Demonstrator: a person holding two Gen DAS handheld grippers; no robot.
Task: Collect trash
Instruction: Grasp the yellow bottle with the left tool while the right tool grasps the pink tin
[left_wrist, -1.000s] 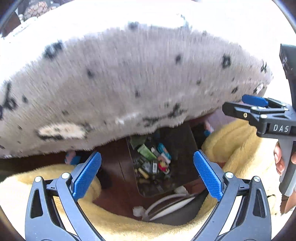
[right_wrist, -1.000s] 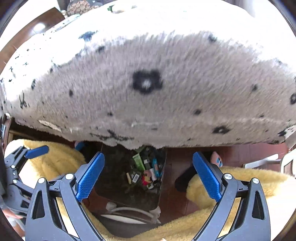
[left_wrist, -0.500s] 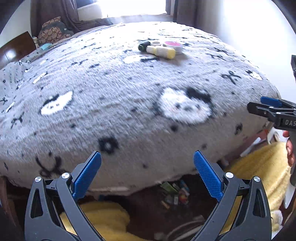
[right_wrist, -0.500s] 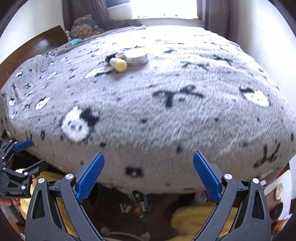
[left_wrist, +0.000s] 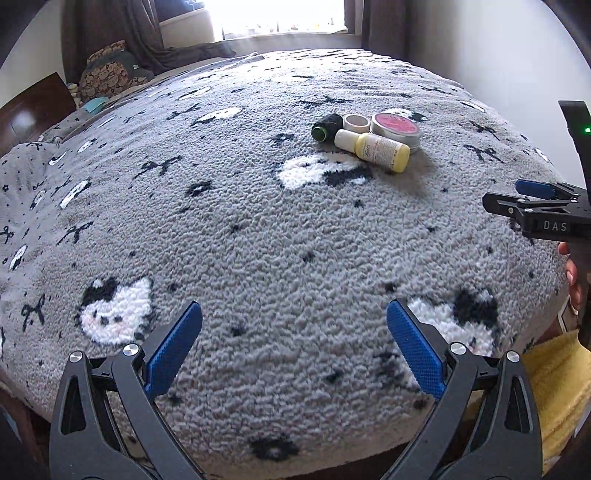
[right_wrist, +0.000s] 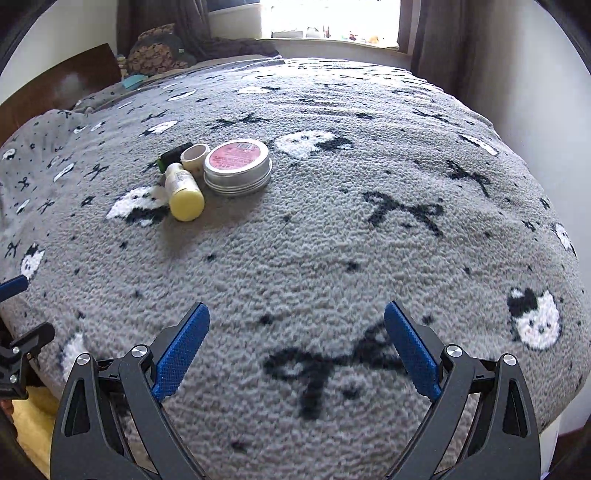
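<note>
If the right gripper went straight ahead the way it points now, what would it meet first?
Probably only the grey blanket: the open right gripper aims at bare fleece. The tin and bottle lie left of that line, though depth is unclear.

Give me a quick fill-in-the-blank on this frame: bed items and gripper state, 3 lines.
1. The round tin has a ____ label on its lid.
2. The small bottle with the white cap lies on its side and its body is ____.
3. The left gripper and the right gripper both hover over the grey blanket with fingers ____.

Missing words: pink; yellow; open
</note>
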